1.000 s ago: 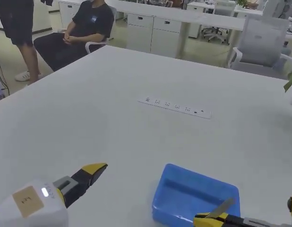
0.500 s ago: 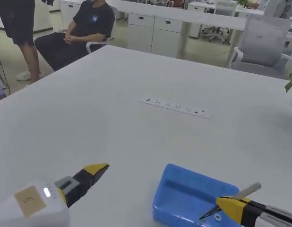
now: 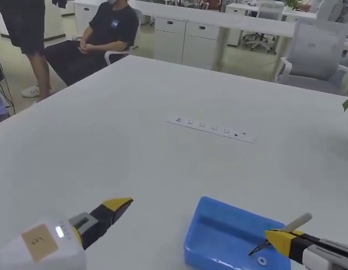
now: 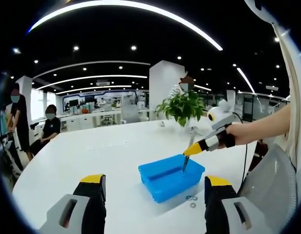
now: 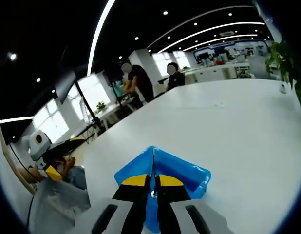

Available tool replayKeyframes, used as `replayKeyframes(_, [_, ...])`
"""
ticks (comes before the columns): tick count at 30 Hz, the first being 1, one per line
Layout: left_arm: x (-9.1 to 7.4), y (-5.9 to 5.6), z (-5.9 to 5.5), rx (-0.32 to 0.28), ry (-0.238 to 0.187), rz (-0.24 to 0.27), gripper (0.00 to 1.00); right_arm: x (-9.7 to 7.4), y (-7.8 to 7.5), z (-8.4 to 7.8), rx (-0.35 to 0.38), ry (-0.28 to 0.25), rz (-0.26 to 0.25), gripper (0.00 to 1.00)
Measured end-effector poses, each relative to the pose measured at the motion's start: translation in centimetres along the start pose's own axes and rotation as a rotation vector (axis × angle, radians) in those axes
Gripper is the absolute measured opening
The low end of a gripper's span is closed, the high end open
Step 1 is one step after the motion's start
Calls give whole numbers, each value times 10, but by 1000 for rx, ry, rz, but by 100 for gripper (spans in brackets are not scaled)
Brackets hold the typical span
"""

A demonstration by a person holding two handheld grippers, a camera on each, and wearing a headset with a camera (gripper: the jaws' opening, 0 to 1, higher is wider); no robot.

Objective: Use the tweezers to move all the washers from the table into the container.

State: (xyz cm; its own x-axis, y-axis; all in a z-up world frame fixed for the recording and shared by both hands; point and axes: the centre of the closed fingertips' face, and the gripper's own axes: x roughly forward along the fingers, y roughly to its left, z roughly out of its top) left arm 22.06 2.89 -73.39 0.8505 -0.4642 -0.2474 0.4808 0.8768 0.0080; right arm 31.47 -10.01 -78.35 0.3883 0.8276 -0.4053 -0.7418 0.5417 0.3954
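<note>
The blue container sits near the table's front edge, with one small washer lying inside it. My right gripper is shut on thin metal tweezers. Their points angle down into the container, just above the washer. In the right gripper view the tweezers run straight out from the shut right gripper over the container. My left gripper hovers open to the left of the container with nothing between its fingers. Two washers lie on the table beside the container.
A white power strip lies mid-table beyond the container. A seated person and a standing person are past the far left corner. Office chairs and a potted plant stand at the table's far side.
The right gripper rose and swung the tweezers from lying low at the container's near edge to pointing down into it. A washer now lies on the container floor. The left gripper stayed put.
</note>
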Motion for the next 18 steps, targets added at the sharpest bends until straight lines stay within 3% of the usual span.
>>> replayKeyframes(18, [0, 1, -1, 2, 2, 2, 84, 20, -16, -16, -79, 102, -50, 3])
